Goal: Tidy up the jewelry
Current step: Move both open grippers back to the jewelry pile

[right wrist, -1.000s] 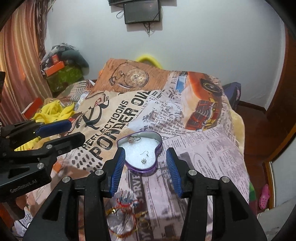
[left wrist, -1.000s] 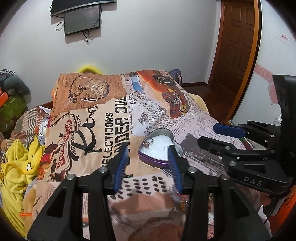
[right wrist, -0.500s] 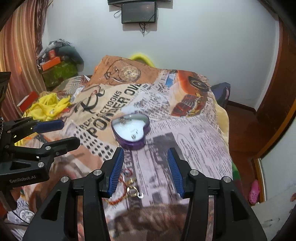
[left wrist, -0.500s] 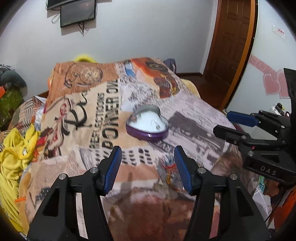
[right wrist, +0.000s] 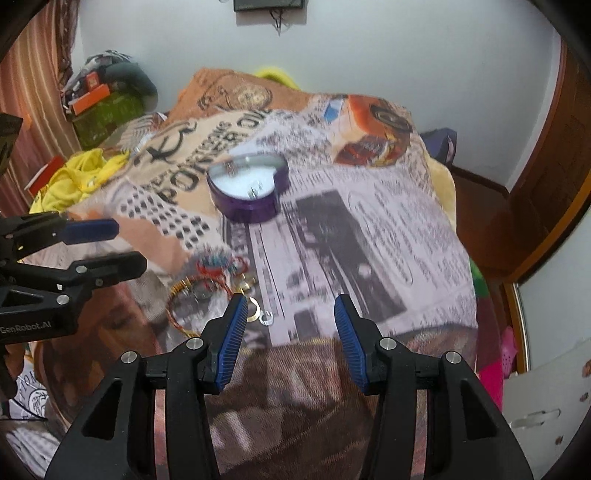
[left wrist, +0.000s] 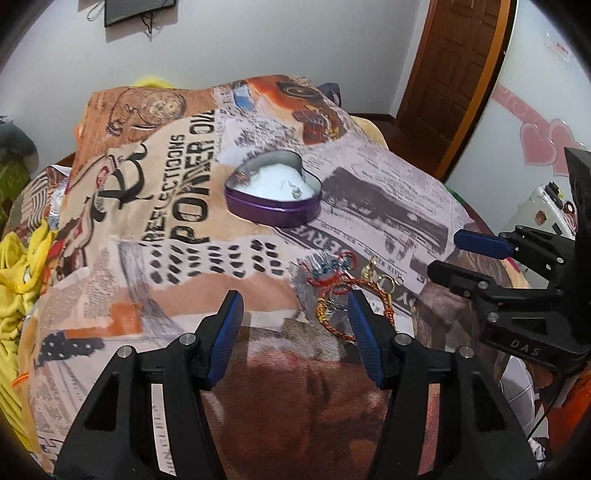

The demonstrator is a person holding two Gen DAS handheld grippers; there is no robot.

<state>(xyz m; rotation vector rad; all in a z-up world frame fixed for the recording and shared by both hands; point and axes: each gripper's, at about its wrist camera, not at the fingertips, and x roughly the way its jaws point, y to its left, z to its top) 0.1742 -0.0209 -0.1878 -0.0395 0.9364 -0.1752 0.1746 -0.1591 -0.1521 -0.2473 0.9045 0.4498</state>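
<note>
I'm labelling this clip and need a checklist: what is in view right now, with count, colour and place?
tin: one, purple, heart-shaped, open, white lining, mid-bed
earrings: a few small pieces inside the tin, count unclear
jewelry pile: one tangle, red and gold cords plus gold rings, on the bed nearer than the tin
blanket: one, newspaper print in tan, orange and grey, covers the bed
yellow cloth: one heap, left of the bed
door: one, brown wood, right rear
screen: one, black, on the white wall
left gripper: black with blue pads, open, empty, above the pile's near edge
right gripper: same colours, open, empty, just right of the pile
</note>
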